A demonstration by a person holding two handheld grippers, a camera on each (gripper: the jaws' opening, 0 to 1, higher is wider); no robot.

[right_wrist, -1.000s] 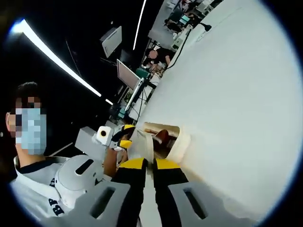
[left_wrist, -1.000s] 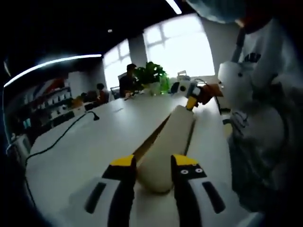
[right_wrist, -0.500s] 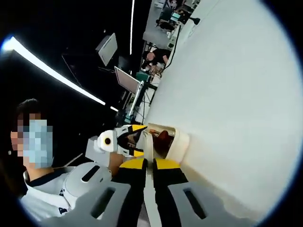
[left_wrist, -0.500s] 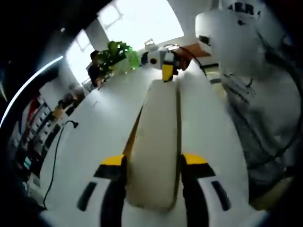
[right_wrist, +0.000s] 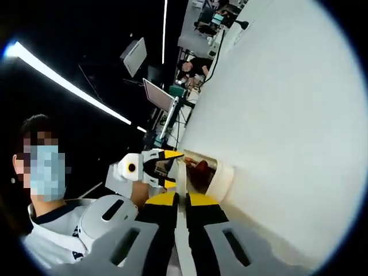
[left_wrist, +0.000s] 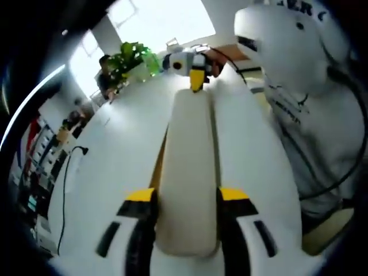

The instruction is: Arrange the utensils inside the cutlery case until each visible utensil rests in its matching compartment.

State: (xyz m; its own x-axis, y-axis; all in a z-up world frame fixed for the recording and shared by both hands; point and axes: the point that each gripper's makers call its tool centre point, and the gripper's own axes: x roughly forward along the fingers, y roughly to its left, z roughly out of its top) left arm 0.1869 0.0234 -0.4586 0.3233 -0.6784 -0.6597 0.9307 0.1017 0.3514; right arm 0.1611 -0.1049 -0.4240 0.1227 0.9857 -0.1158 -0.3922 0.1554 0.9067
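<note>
Steadying the cream cutlery case [left_wrist: 188, 190] on the white worktop [left_wrist: 115, 172], left hand-held gripper [left_wrist: 187, 201] pinching one end, right hand-held gripper [right_wrist: 180, 199] clamping the lid's edge, probably for opening.

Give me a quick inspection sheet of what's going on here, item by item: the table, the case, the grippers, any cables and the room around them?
Surface: a long white table, bare around the case.
Job's things: a cream cutlery case, held at both ends; its open side shows brown inside, contents too unclear to name.
Clutter: nothing seen.
Grippers: the left gripper straddles the case's near end, jaws at either side; the right gripper is closed on the case's thin edge.
Cables: a black cable runs across the table's far side.
Surroundings: a green plant, bright windows, seated people, monitors, ceiling light strips.
</note>
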